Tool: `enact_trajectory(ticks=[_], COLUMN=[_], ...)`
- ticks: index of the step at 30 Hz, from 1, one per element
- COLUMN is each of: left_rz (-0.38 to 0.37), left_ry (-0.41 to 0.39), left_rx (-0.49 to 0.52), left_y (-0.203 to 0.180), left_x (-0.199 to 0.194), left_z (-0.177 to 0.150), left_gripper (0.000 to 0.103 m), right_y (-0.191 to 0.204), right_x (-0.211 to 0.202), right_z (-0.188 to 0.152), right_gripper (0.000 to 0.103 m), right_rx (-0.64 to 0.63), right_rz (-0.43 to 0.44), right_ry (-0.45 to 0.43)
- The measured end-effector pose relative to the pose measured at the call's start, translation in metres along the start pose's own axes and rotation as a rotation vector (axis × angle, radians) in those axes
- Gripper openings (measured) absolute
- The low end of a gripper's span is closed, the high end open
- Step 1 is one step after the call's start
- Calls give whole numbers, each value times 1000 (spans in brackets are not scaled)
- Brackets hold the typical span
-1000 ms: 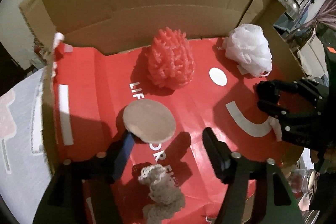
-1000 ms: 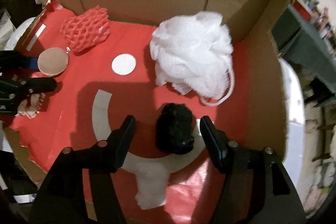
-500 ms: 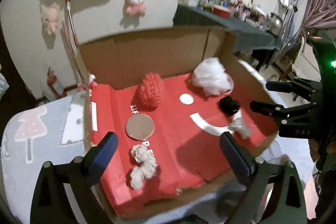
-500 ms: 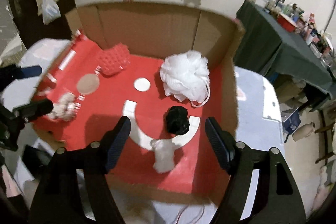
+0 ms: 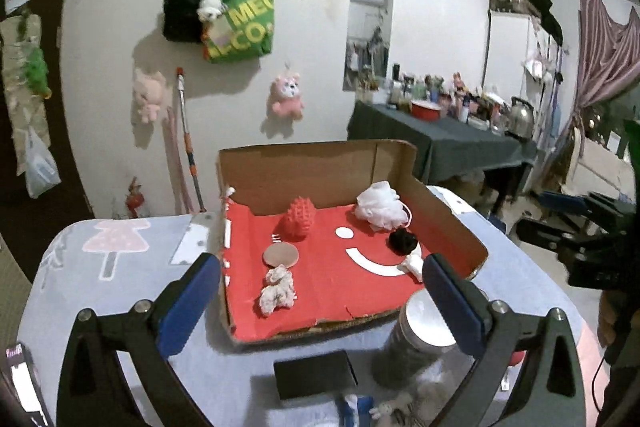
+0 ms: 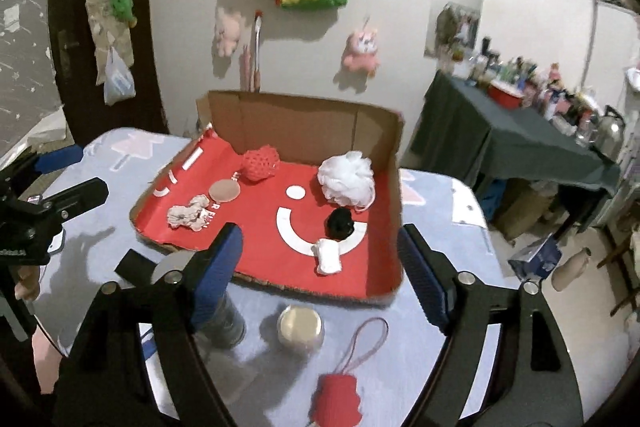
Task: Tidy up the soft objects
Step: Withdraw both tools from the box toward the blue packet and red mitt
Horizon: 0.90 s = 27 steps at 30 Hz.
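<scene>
Six soft things are lying in the red-lined box [image 6: 394, 187], among them the white pouf [image 6: 347, 183] at the back. A red knitted pouch [image 6: 338, 397] is waiting on the worktop [image 6: 440, 195], seemingly unsorted. Left gripper [image 5: 320, 301] and right gripper [image 6: 320, 273] are hanging above with fingers apart, having just been opening, nothing between them.

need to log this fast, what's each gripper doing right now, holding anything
left gripper: open, jaws just widened, nothing between them.
right gripper: open, jaws just widened, nothing between them.
</scene>
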<state>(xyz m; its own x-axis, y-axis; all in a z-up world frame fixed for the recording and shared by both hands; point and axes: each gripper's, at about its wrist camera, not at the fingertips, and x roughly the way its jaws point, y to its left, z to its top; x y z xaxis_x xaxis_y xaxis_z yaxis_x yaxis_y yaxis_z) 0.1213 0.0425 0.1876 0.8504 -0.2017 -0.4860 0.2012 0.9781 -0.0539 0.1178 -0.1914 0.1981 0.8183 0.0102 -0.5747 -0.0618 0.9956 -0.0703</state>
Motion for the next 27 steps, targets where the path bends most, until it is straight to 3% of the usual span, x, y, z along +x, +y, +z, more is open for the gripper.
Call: enact_trajectory(ticks=[6, 16, 21, 27], left_rz=[13, 78, 53, 62], left_ry=[-64, -148, -131, -74], left_rx=[-26, 10, -2, 2], left_y=[-9, -36, -43, -46], left_x=[-28, -48, -42, -24], left_z=[-36, -90, -109, -130], left_gripper=[103, 103, 103, 103], right_y=[14, 21, 18, 10], right_x=[-45, -67, -62, -46], right_z=[-45, -109, -134, -158], right_gripper=[86, 89, 90, 90], right_rx=[22, 65, 103, 166], right_rz=[-66, -165, -167, -151], right_ry=[-123, -240, -253, -206])
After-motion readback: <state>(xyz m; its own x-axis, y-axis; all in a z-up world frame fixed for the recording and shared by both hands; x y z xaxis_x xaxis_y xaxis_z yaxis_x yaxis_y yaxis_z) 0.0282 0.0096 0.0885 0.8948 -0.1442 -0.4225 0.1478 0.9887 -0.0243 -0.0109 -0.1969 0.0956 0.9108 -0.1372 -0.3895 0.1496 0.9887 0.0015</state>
